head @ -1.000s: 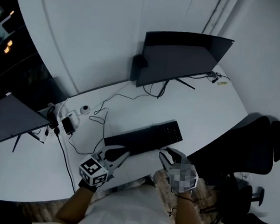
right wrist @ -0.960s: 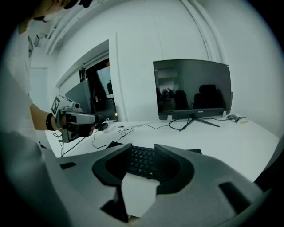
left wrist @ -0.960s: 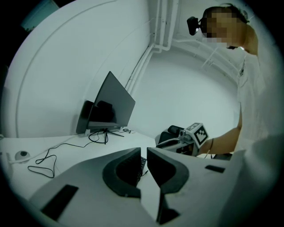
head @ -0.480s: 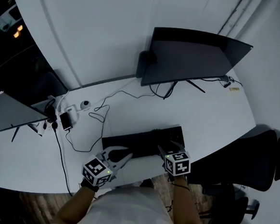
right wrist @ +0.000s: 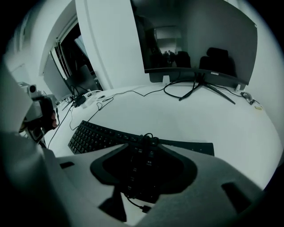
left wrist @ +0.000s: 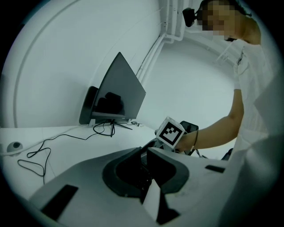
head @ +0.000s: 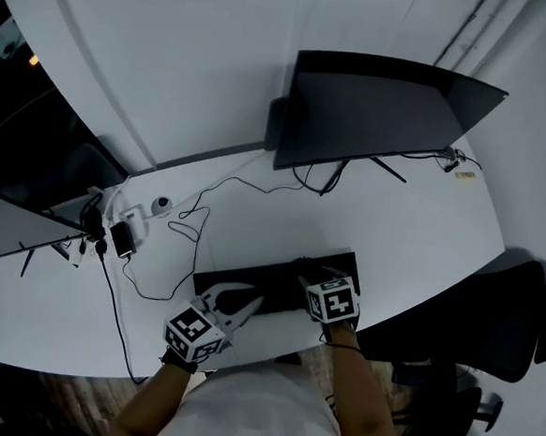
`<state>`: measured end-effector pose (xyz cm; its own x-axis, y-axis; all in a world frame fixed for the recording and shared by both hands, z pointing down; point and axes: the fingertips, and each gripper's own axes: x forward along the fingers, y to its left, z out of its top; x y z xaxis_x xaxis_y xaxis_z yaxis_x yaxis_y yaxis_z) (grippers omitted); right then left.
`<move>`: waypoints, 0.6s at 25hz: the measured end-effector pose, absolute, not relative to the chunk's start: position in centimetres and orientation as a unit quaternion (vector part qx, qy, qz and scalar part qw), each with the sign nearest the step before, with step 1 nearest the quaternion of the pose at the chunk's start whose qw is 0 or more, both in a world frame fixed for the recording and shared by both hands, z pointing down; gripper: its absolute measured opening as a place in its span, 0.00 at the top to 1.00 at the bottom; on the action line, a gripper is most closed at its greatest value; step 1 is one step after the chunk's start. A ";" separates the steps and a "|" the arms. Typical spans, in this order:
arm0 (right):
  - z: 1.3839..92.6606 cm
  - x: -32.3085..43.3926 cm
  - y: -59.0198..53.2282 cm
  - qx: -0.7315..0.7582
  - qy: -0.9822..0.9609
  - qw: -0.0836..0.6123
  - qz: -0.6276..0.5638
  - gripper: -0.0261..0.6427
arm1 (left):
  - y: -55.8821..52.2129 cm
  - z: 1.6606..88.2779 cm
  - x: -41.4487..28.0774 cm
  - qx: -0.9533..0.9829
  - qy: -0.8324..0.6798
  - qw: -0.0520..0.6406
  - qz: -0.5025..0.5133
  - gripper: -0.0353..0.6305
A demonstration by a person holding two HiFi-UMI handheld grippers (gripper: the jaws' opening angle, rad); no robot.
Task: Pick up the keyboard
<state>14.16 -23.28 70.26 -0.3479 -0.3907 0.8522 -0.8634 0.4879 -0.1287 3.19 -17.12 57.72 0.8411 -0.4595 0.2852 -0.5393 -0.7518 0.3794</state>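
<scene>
The black keyboard (head: 268,283) lies flat near the front edge of the white desk (head: 423,224). My left gripper (head: 247,303) is shut, its tips at the keyboard's near edge, left of centre; nothing shows between them. In the left gripper view the left gripper (left wrist: 148,151) points low over the desk toward the right gripper's marker cube (left wrist: 170,131). My right gripper (head: 308,273) tilts steeply down over the keyboard's right half. Its jaws are closing a little from wide, with keys and a bundled black cable (right wrist: 144,139) beneath them. The keyboard (right wrist: 93,135) stretches off to the left.
A large dark monitor (head: 375,112) stands at the back of the desk and a second screen (head: 18,225) at the far left. Loose cables (head: 192,225), a power strip (head: 112,228) and a small round device (head: 164,203) lie left of the keyboard. A black chair (head: 510,316) stands to the right.
My right gripper came forward and down from the desk's front edge onto the keyboard's right half. The left gripper edged closer to the keyboard's near edge.
</scene>
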 end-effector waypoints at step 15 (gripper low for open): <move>72.1 12.6 -23.1 0.389 -0.744 0.461 0.289 0.82 | -18.1 58.4 3.4 0.928 -0.271 0.236 0.096 0.89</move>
<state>12.59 -23.08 72.10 -0.2724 -0.3134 0.9097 -0.8450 0.5300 -0.0704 3.39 -18.12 58.36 0.8348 -0.4577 0.3062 -0.5483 -0.7420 0.3858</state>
